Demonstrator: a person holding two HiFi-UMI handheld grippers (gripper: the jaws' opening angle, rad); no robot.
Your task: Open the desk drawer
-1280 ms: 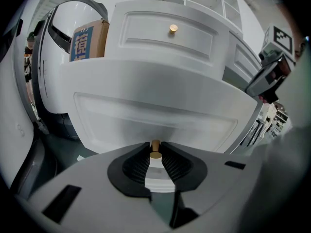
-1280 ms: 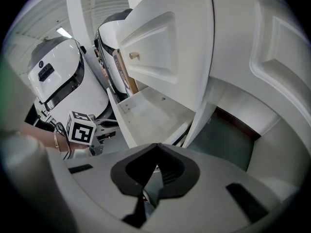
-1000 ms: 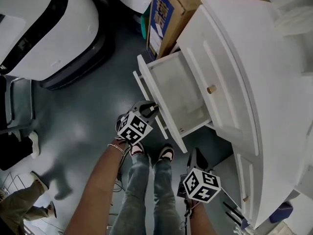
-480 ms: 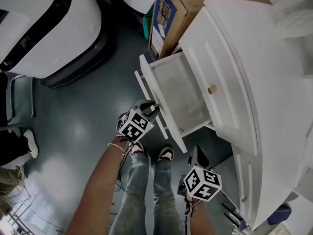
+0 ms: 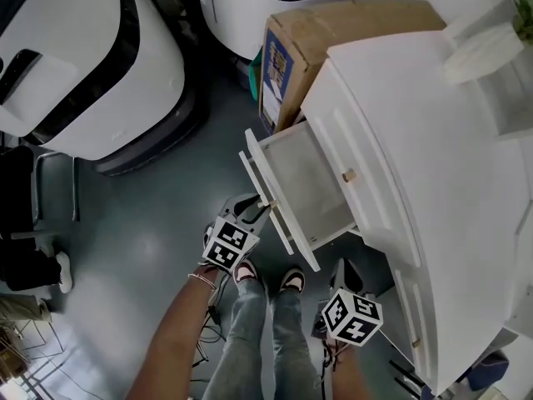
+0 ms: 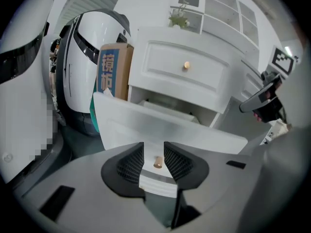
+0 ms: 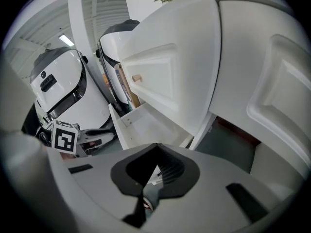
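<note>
Knob [image 6: 157,162] and left gripper [image 6: 154,154] are found in one line: the small brass knob, set in the middle of the drawer [image 5: 312,186] front, is seen between the two ribbed pads [image 6: 130,163], with a thin gap visible on either side, so the gripper is read as parted around the knob and not clamped on it. The drawer is shown drawn well out of the white desk [image 5: 433,140], its bare inside exposed, just beside a cardboard box [image 5: 308,32]. Its front panel is laid crosswise to the left gripper [image 5: 254,209], while its line of travel runs from the desk straight toward the person's feet, along the gripper's own axis. Any further pull is therefore judged to call for closing on the knob and drawing straight back, with no sideways drift. The right gripper [image 5: 343,277] is held lower, well apart from the knob, with its jaws brought together on nothing; the left is plainly the nearer.
</note>
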